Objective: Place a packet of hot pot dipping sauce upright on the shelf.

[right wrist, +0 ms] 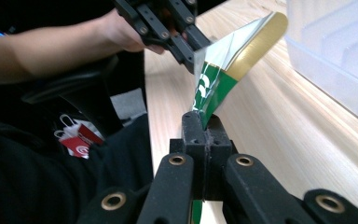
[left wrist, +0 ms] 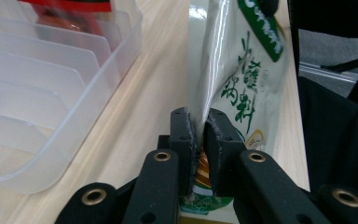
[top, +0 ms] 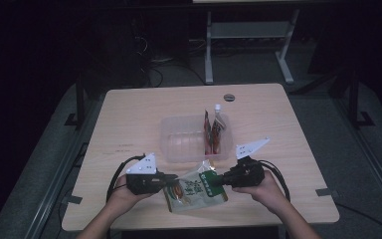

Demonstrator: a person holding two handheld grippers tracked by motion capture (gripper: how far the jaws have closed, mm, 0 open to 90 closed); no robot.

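Note:
A white and green snack pouch (top: 194,191) hangs between both grippers just above the table's front edge. My left gripper (top: 171,178) is shut on the pouch's left edge; in the left gripper view the pads (left wrist: 185,133) pinch the pouch (left wrist: 242,70), which stands on edge. My right gripper (top: 218,180) is shut on the pouch's green top corner, and in the right gripper view that gripper (right wrist: 204,123) clamps the pouch (right wrist: 223,65). The left gripper (right wrist: 193,53) shows farther off, gripping the other end.
A clear plastic bin (top: 179,149) with dividers sits just behind the pouch, mid-table. Its right slots hold red packets (top: 210,134) and a white-capped bottle (top: 219,110). The bin's wall (left wrist: 51,93) stands close to the left jaws. A round grommet (top: 229,97) lies at the far edge.

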